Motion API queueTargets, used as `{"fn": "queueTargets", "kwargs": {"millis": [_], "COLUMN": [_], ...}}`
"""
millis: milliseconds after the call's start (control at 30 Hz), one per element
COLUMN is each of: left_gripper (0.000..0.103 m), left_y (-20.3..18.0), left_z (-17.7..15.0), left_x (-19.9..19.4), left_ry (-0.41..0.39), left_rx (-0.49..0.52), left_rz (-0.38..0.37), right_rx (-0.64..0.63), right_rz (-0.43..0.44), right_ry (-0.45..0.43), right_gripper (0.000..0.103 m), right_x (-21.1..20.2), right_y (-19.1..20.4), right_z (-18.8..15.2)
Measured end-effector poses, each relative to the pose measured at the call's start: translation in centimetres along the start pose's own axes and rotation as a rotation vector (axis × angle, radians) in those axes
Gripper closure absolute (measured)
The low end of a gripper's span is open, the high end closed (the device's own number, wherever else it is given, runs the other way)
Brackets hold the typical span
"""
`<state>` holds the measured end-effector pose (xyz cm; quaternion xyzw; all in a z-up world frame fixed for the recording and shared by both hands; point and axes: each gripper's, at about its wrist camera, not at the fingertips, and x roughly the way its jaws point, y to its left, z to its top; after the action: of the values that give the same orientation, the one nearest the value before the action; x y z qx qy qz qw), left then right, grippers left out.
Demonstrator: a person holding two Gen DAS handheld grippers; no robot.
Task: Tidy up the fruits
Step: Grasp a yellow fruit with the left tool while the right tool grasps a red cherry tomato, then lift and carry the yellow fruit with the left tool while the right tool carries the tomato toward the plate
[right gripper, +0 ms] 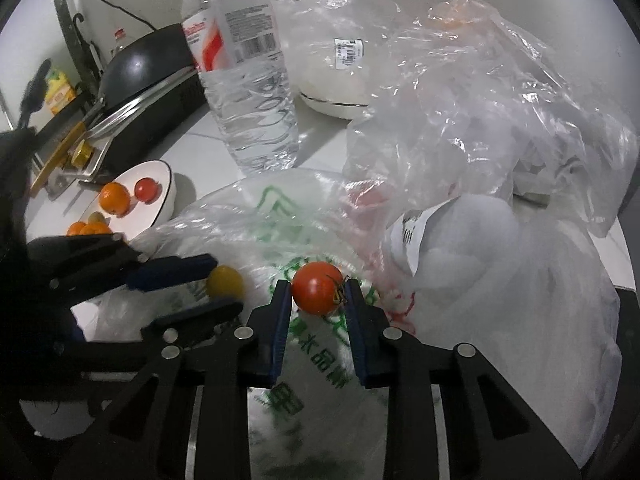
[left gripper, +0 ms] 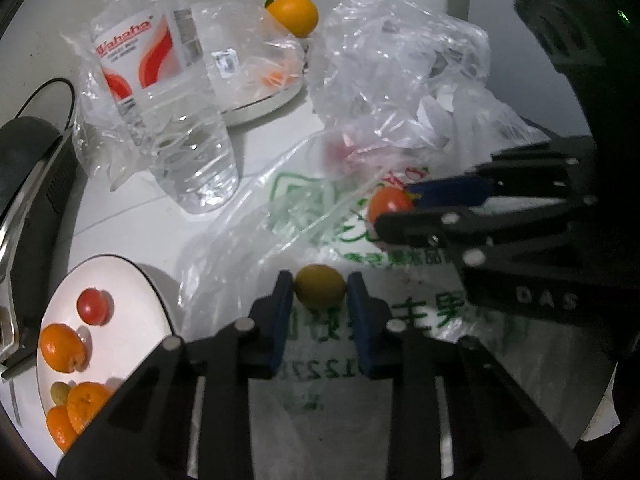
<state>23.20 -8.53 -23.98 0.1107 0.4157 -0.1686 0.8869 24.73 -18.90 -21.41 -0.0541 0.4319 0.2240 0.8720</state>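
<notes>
My left gripper (left gripper: 320, 286) is shut on a small yellow fruit (left gripper: 320, 287) above a printed plastic bag (left gripper: 304, 216). My right gripper (right gripper: 318, 288) is shut on a red tomato (right gripper: 316, 287), also seen in the left wrist view (left gripper: 388, 202). The yellow fruit shows in the right wrist view (right gripper: 225, 281). A white plate (left gripper: 132, 280) at lower left holds a red tomato (left gripper: 93, 306) and several oranges (left gripper: 62, 347). Another orange (left gripper: 294, 14) sits on a far plate (left gripper: 260, 106).
A clear water bottle (left gripper: 168, 92) stands on the white counter. Crumpled clear plastic bags (left gripper: 400, 72) lie at the back right. A black pan and stove (right gripper: 144, 76) sit at the left. A white bag (right gripper: 500, 280) lies to the right.
</notes>
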Motion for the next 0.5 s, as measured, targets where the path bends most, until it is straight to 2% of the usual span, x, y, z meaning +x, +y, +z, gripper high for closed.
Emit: {"fn": "queueTargets", "kwargs": {"millis": [500], "left_gripper": [0.074], "left_y": [-1.5], "left_z": [-0.3], "left_x": [-3.4], "left_ry": [-0.056], "left_rx": [0.023], "left_rz": [-0.021], "right_rx": [0.009], "right_rz": [0.002], "right_ry": [-0.031], "right_gripper": [0.075], "right_x": [-2.4], "right_y": [0.8], "right_z": [-0.8]}}
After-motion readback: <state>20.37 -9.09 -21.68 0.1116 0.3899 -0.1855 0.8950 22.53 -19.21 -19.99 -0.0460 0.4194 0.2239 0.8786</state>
